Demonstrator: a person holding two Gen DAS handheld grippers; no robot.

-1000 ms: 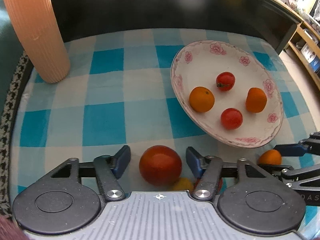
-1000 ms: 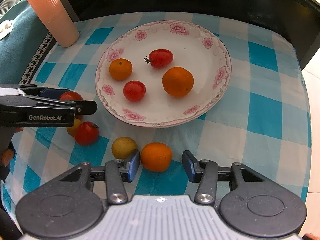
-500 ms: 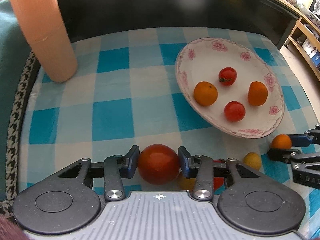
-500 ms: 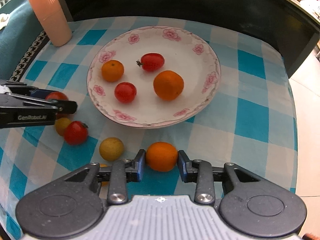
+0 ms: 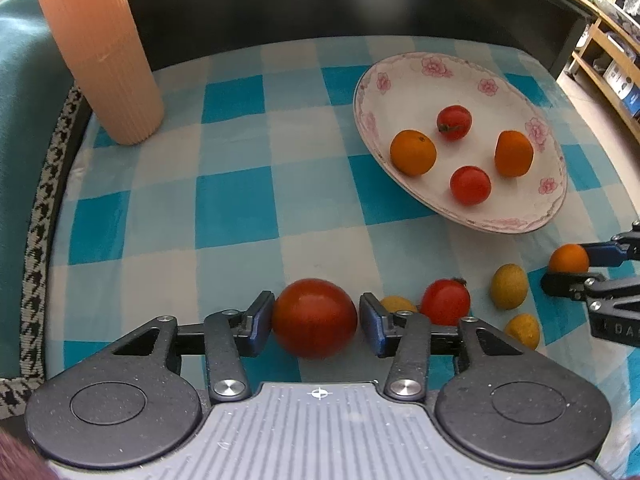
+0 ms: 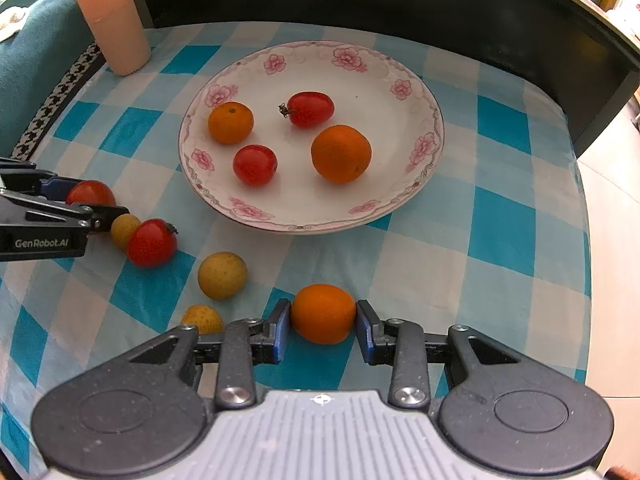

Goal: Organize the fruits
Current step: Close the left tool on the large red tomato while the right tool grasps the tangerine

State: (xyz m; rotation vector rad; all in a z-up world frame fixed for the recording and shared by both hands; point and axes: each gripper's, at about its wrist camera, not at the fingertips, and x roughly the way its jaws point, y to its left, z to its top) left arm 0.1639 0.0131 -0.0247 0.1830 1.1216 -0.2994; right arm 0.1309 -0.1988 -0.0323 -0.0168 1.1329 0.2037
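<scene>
Left tool (image 5: 316,322) is pointing steeply down at the checked tablecloth (image 5: 236,200) on the desk, its jaws opening around a large red tomato (image 5: 314,318). The left blue pad (image 5: 262,322) is touching the tomato's side; a thin gap is showing at the right pad. The tomato is sitting on the cloth, well in front of the flowered plate (image 5: 400,76) and off to its left.

Right tool (image 6: 323,330) is clamping a small orange (image 6: 323,313), both pads pressing its sides; jaws narrow. This orange is sitting just in front of the plate's near rim.

The plate is carrying four fruits: two oranges (image 6: 231,123) (image 6: 341,153) and two small tomatoes (image 6: 310,109) (image 6: 255,165), all apart from one another.

Loose fruit is lying on the cloth in front of the plate, toward its left: a small red tomato (image 6: 151,242) touching a yellow fruit (image 6: 123,231) beside the left tool's finger, another yellow fruit (image 6: 222,275) closer to the held orange, and a third (image 6: 202,319) partly hidden behind the right tool's left arm.

A ribbed peach cylinder (image 5: 96,48) is standing upright at the cloth's far left corner, well away from the plate.
</scene>
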